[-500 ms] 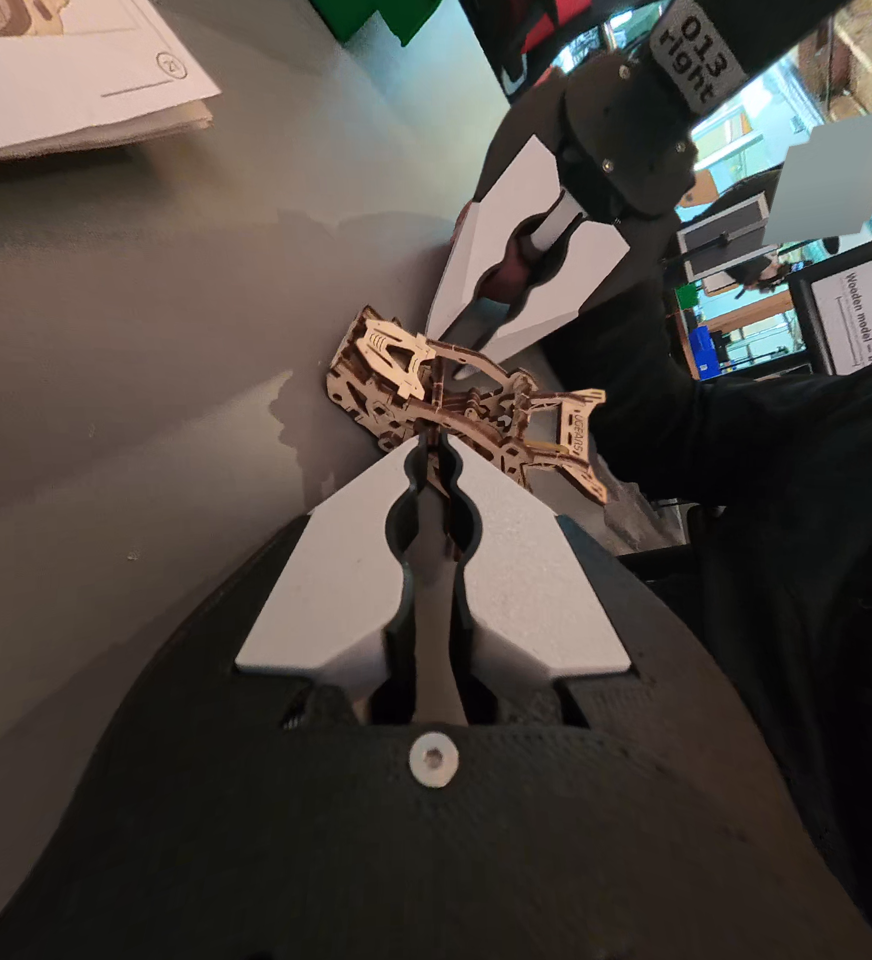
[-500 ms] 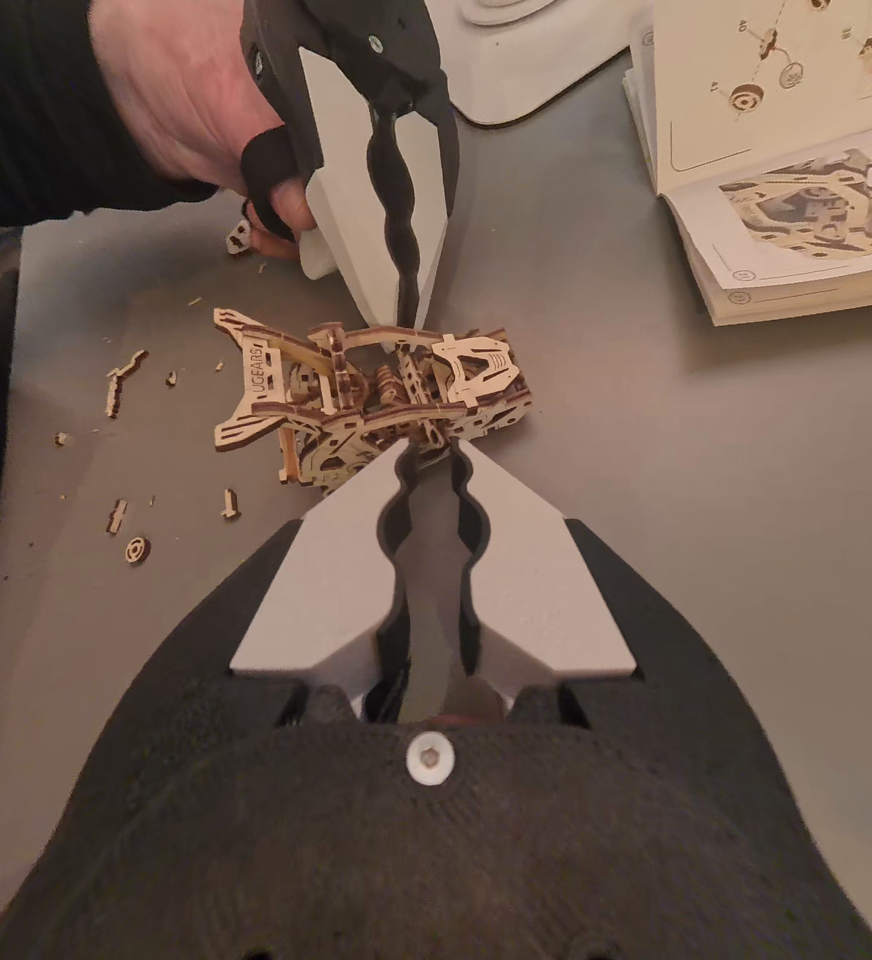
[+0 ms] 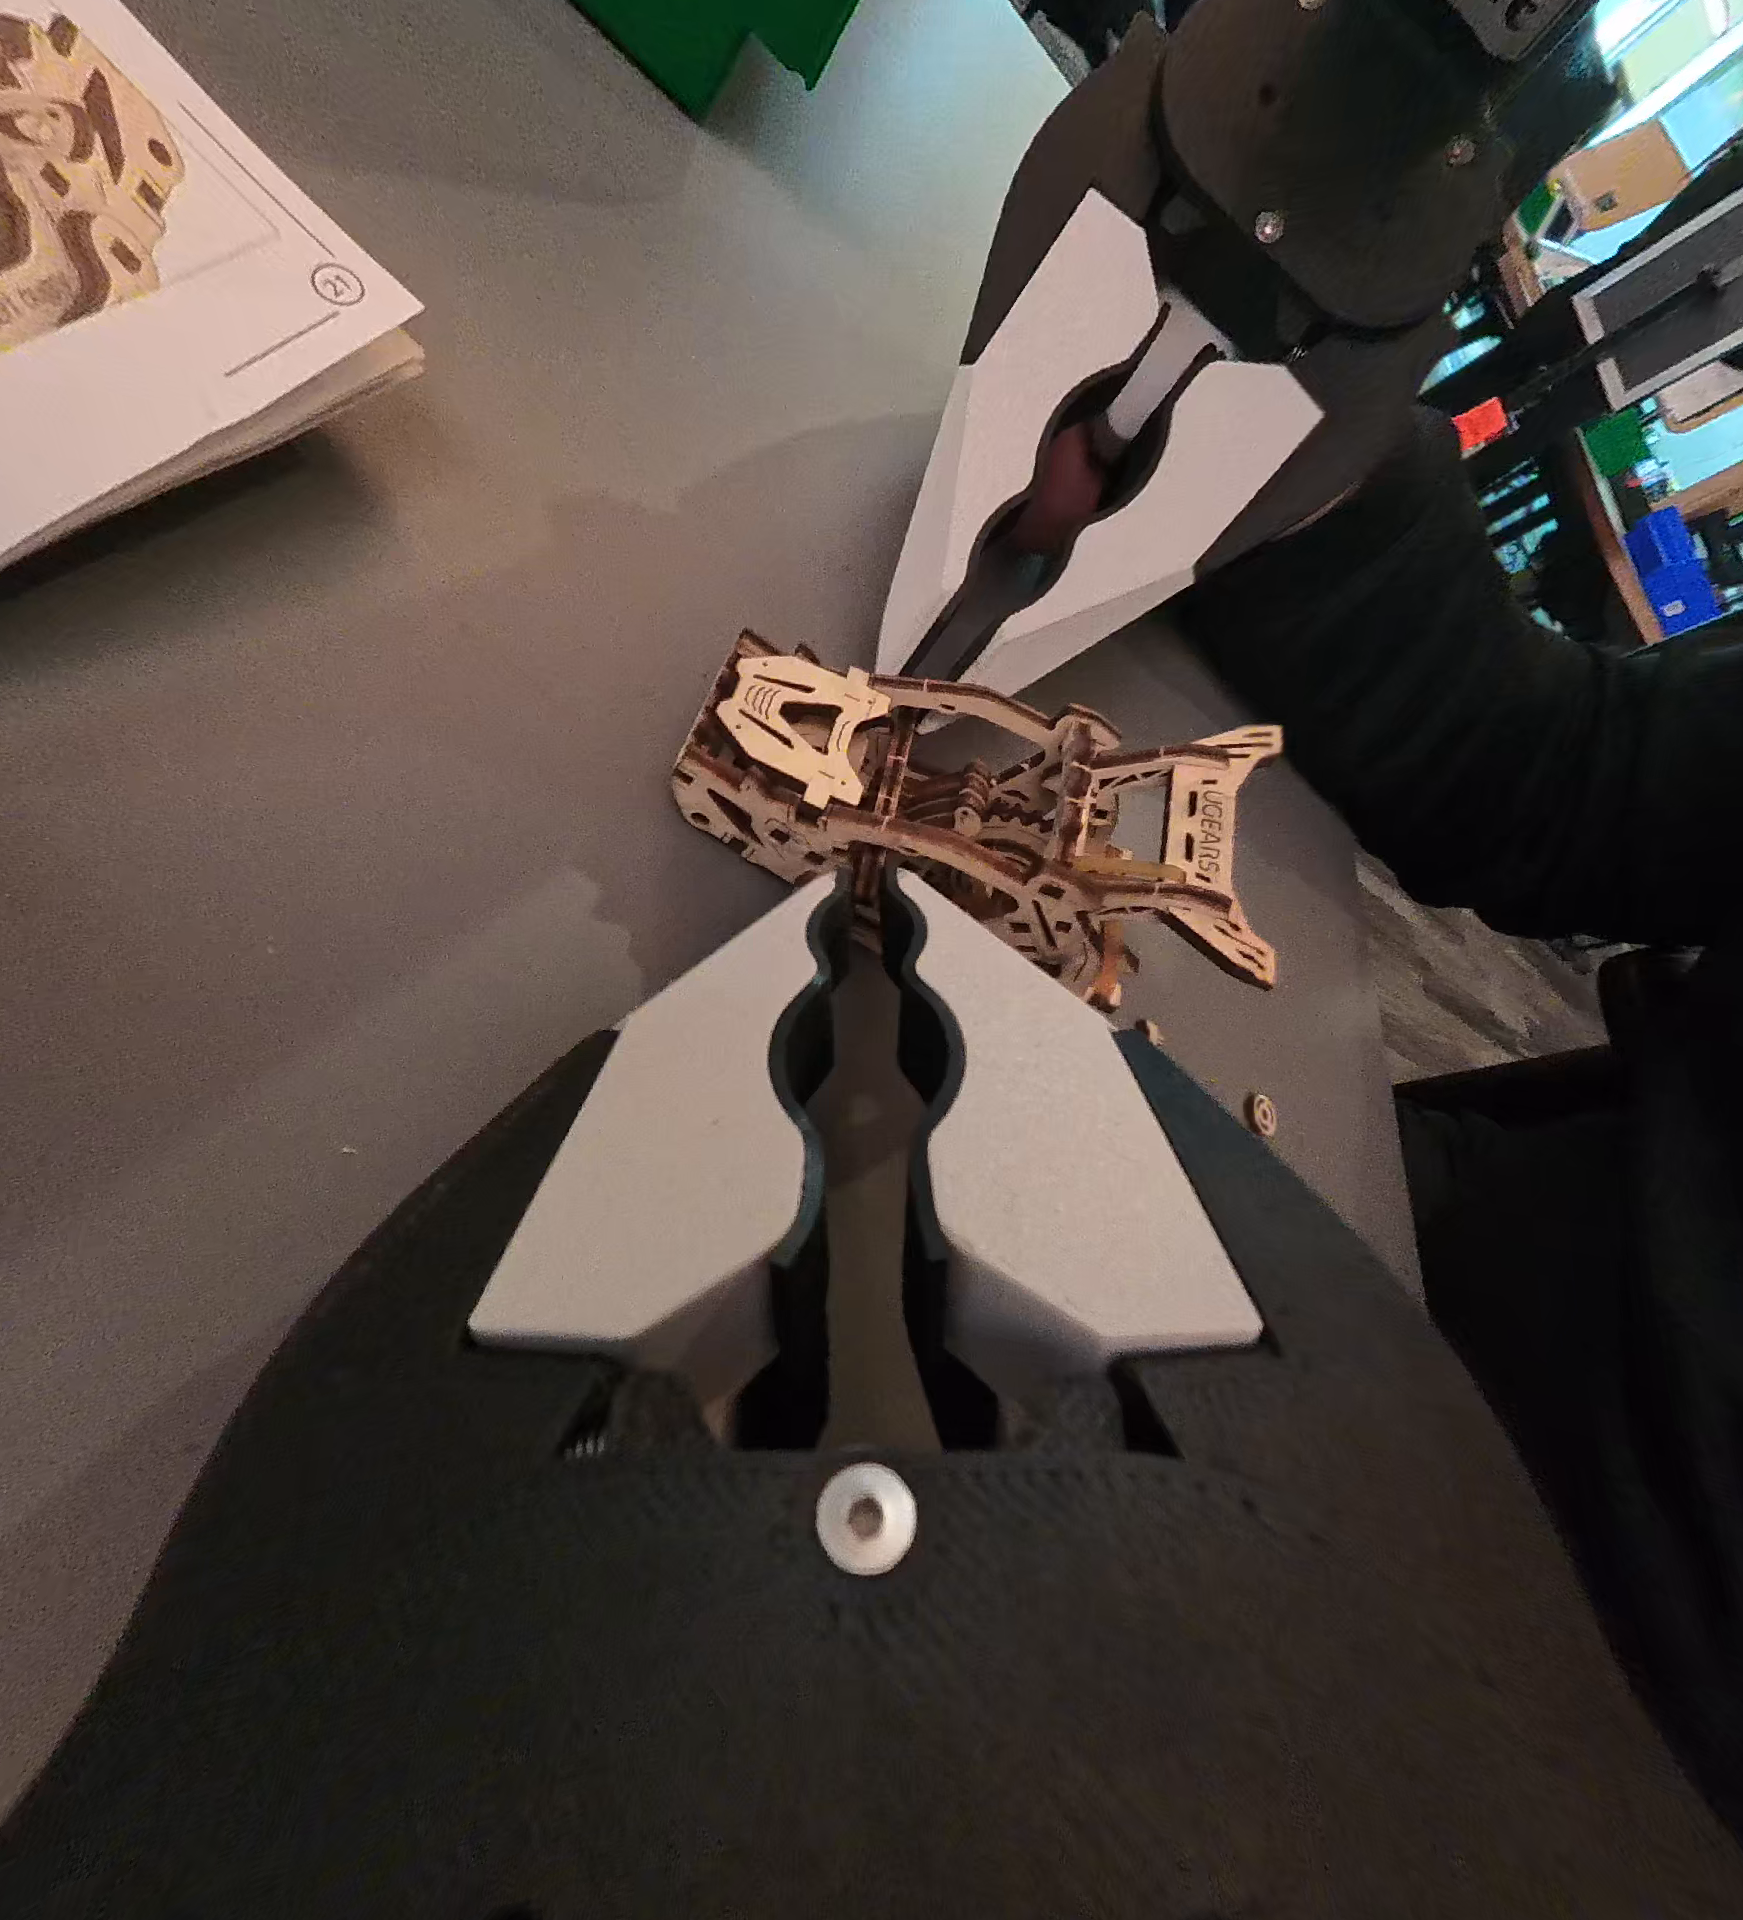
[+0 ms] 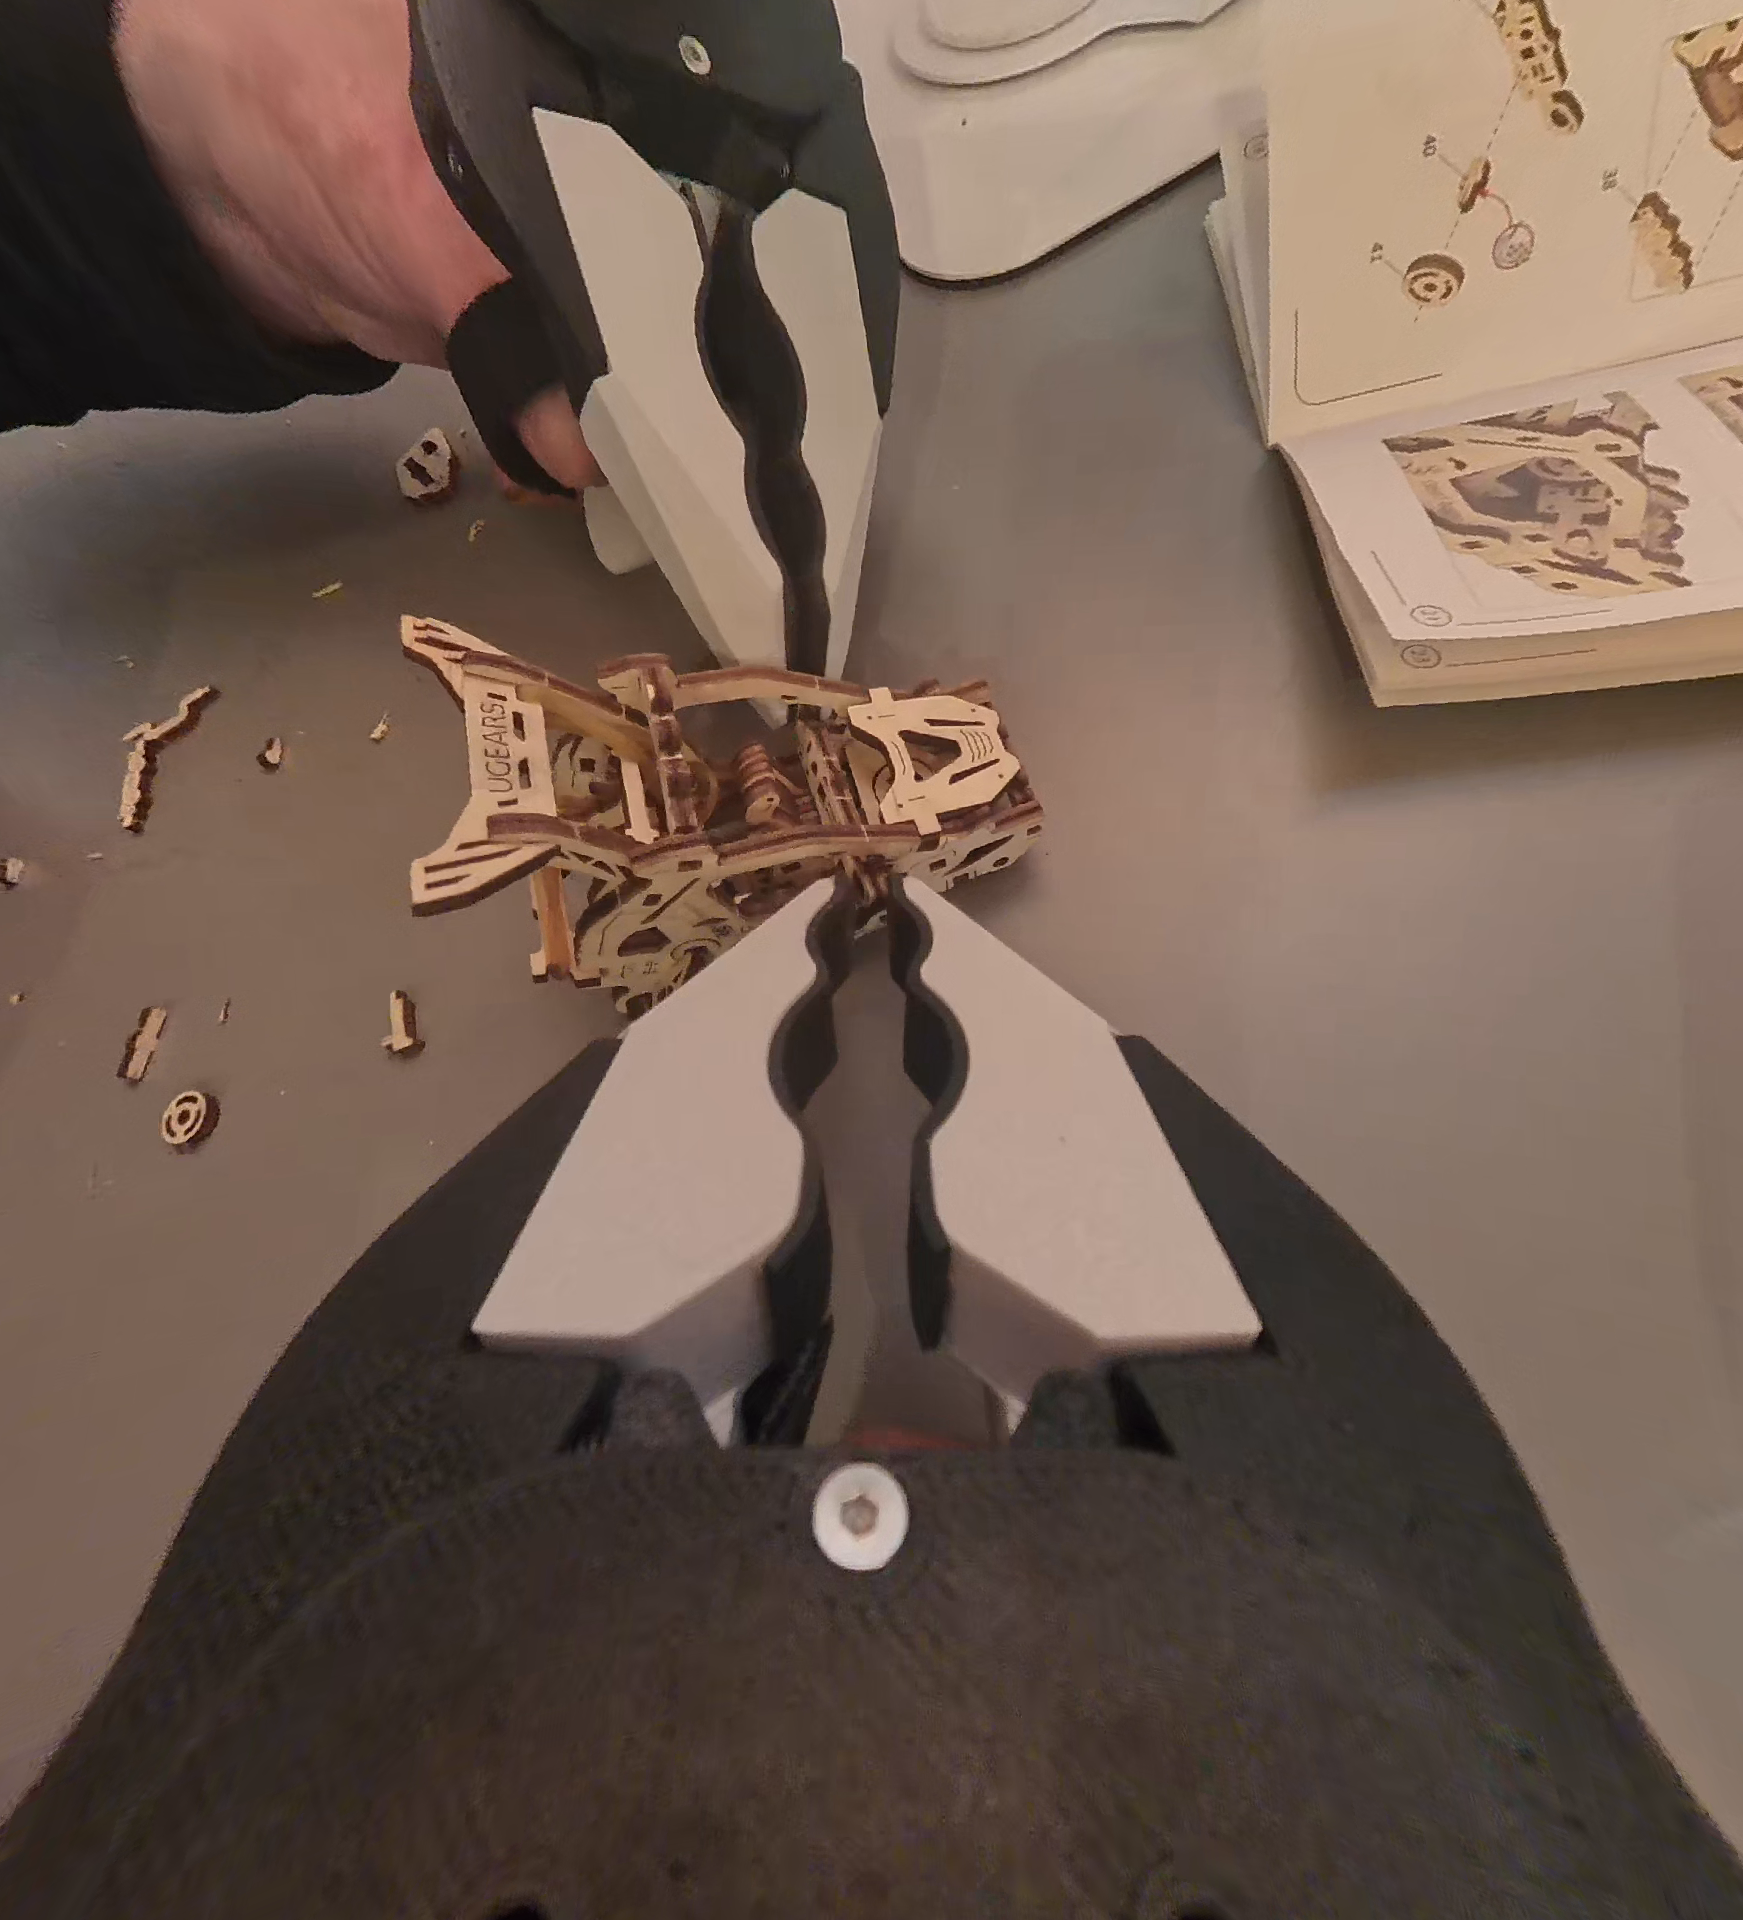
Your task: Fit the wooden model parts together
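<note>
The wooden model (image 4: pixel 721 821), a half-built laser-cut car frame with a winged tail piece at one end and a boxy nose at the other, sits on the grey table (image 4: pixel 1314 987) right in the middle of the action, squeezed between two grippers coming at it from opposite sides. On the near side in the right wrist view, the right gripper (image 4: pixel 862 894) has its white fingers (image 4: pixel 1002 1039) pinched in tight on a thin tab along the model's side rail. Across from it, the left gripper (image 4: pixel 807 665) comes down on the far side, fingers drawn together on the model's upper rail, and the left wrist view confirms it: tips (image 3: pixel 862 894) clenched on a thin upright wooden strip. A hand (image 4: pixel 306 197) in a fingerless glove steers that left tool. Off to the model's tail side, loose wooden scraps (image 4: pixel 155 753) and a small round wooden ring (image 4: pixel 189 1120) lie scattered on the table. Well apart on the nose side, an open instruction booklet (image 4: pixel 1573 499) lies flat, with a white moulded object (image 4: pixel 1033 125) just beyond it.
</note>
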Tool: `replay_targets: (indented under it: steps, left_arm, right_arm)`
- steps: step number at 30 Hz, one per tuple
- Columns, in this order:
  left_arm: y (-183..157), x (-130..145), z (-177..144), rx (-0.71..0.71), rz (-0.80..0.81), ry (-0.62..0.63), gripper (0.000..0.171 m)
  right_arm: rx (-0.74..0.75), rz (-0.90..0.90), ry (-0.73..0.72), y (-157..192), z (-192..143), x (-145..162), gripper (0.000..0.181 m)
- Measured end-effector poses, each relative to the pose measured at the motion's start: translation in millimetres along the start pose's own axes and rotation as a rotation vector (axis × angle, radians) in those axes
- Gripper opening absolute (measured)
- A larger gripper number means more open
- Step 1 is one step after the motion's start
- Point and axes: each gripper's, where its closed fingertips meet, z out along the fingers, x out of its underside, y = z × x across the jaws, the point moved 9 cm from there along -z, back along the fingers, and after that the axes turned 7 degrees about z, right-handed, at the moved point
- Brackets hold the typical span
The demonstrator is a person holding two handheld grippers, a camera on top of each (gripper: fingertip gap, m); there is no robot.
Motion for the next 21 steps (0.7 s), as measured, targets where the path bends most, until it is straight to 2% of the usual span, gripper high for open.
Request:
replay_targets:
  steps: [7,10,13,14,16,18,21]
  left_arm:
    - [-2,-1,0,-0.042,0.066,0.006,0.002]
    - [0,0,-5,-0.085,0.108,0.021,0.021]
    - [-1,-4,-11,-0.111,0.181,0.008,0.031]
    - [1,-5,-11,-0.149,0.212,0.038,0.042]
    - [4,-7,-9,-0.183,0.280,0.097,0.051]
    - [10,-11,-7,-0.170,0.315,0.114,0.056]
    - [16,-18,-6,-0.134,0.358,0.109,0.055]
  right_arm:
    - [0.014,-0.004,-0.010,-1,-1,0,0.003]
    - [0.015,0.000,-0.014,-2,-1,-1,0.002]
    - [0.018,0.000,-0.021,-2,-2,-1,0.002]
    - [0.019,0.002,-0.018,-2,-2,-1,0.002]
    - [0.020,0.004,-0.014,-3,-2,-1,0.002]
    - [0.019,0.007,-0.012,-3,-1,-1,0.001]
    - [0.019,0.015,-0.010,-4,-1,-1,0.001]
